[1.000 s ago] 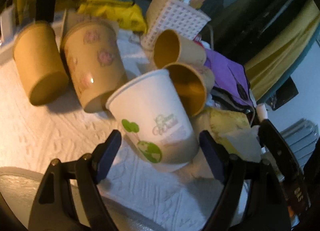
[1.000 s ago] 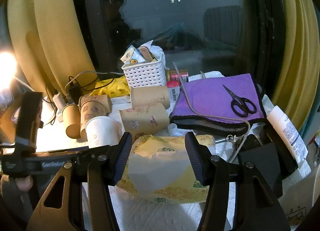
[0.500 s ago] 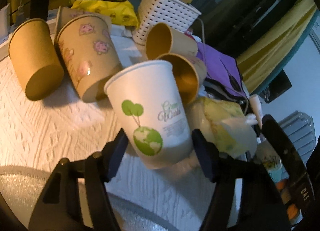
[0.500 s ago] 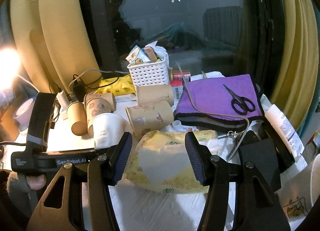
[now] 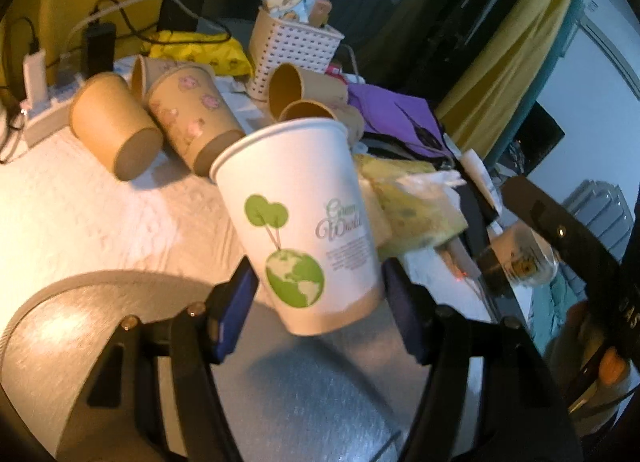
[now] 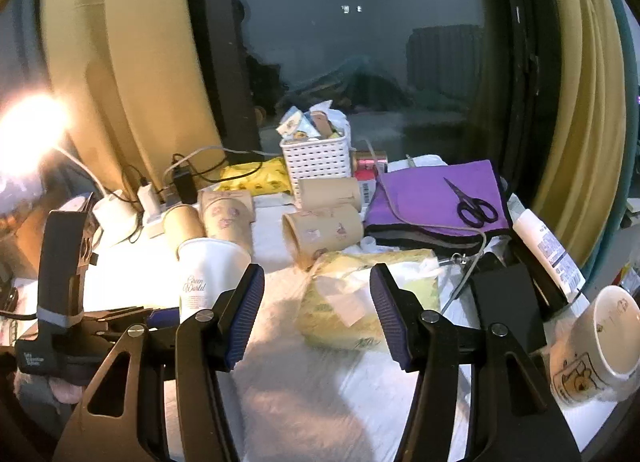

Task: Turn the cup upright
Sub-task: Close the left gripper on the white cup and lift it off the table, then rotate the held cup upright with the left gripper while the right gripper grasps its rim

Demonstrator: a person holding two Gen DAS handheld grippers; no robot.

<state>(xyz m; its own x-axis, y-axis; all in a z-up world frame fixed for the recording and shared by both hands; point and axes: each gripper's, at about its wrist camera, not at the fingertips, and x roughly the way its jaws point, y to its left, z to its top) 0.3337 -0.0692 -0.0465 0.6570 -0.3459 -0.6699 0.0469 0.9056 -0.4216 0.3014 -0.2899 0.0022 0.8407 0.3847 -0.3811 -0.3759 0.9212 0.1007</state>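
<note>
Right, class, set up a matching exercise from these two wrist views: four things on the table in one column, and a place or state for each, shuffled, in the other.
Things
1. white paper cup
2. scissors
3. white basket
4. plain brown cup

Places or states
A. lying on the purple cloth
B. gripped between the left gripper pads, mouth up
C. standing mouth down on the white table cover
D. stuffed with packets, near the window

Pairs: 1-B, 2-A, 3-D, 4-C

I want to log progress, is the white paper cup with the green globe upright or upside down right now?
Roughly upright, slightly tilted: the white paper cup has its wide rim on top and narrow base down, gripped between the left tongs.
</note>
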